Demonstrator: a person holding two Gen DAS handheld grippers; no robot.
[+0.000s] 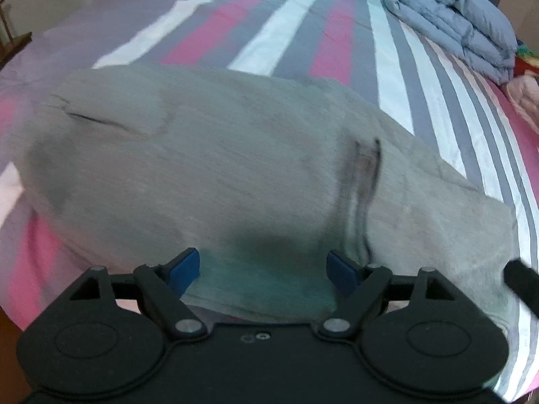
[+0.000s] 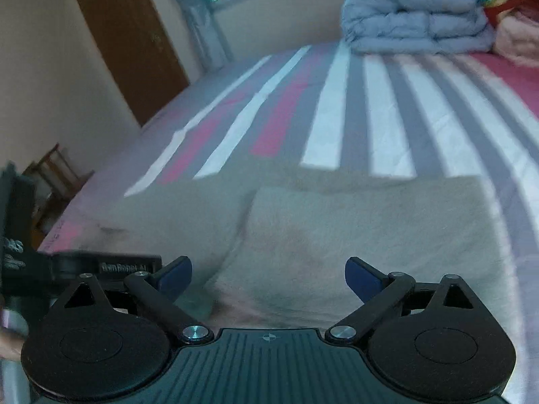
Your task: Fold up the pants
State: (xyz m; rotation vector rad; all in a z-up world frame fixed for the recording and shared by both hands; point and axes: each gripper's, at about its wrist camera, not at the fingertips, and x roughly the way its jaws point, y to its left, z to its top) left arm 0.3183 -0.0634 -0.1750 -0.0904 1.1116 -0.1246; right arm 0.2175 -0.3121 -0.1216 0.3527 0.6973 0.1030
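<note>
Grey-beige pants (image 1: 219, 168) lie flat across the striped bed sheet (image 1: 286, 33), with a pocket slit at the left and a dark seam crease right of middle. My left gripper (image 1: 263, 269) hovers open over their near edge, blue pads wide apart, the cloth lying under the gap. In the right wrist view the pants (image 2: 353, 229) show a folded flap lying on top. My right gripper (image 2: 268, 279) is open above that flap with nothing pinched. The black housing of the left tool (image 2: 107, 266) shows at the lower left.
A folded blue-grey duvet (image 1: 451, 17) (image 2: 414, 17) sits at the far right of the bed, with pink bedding (image 2: 518, 40) beside it. A brown door (image 2: 124, 33), a curtain (image 2: 202, 17) and wooden furniture (image 2: 54, 175) stand beyond the bed's left side.
</note>
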